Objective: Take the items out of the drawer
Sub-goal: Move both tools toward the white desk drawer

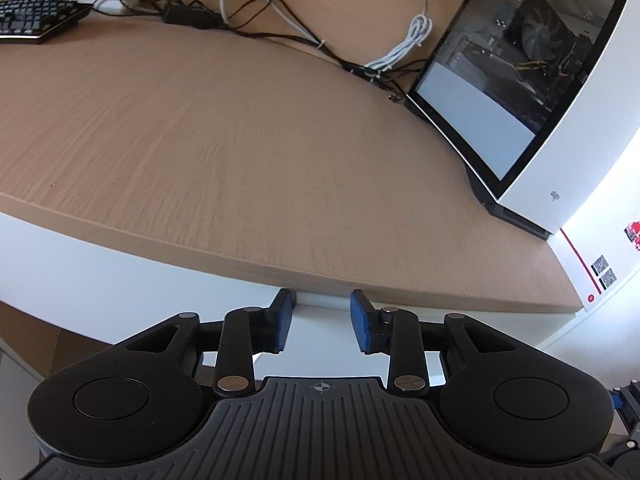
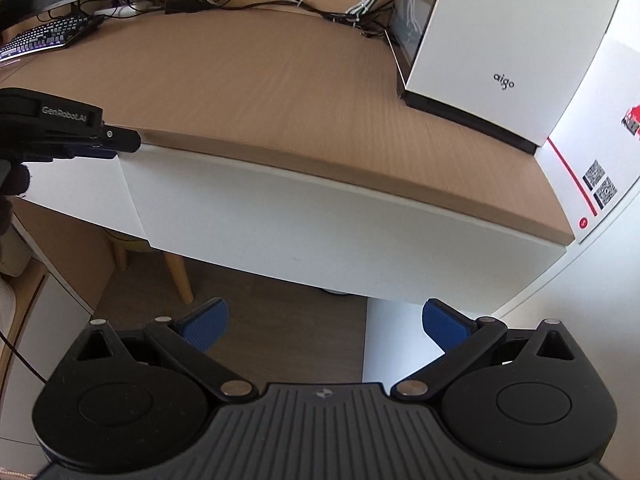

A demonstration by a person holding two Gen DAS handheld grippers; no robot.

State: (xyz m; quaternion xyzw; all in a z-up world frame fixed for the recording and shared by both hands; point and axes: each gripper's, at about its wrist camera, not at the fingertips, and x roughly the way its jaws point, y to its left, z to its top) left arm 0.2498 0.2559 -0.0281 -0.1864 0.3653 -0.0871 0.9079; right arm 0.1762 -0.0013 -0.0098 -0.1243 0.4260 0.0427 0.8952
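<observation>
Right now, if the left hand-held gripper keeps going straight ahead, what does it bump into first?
Probably the white drawer front just under the wooden desk edge. The left hand-held gripper points right at it, jaws open and empty, though how close it is stays hard to judge.

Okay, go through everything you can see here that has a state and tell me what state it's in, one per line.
Left hand-held gripper: open, nothing between its fingers, tips at the desk's front edge.
Right hand-held gripper: wide open, empty, below the drawer front.
Drawer front: looks closed, no contents showing.
Computer case: upright on the desk.
White cable: coiled beside the case.
Keyboard: flat on the desk.
</observation>
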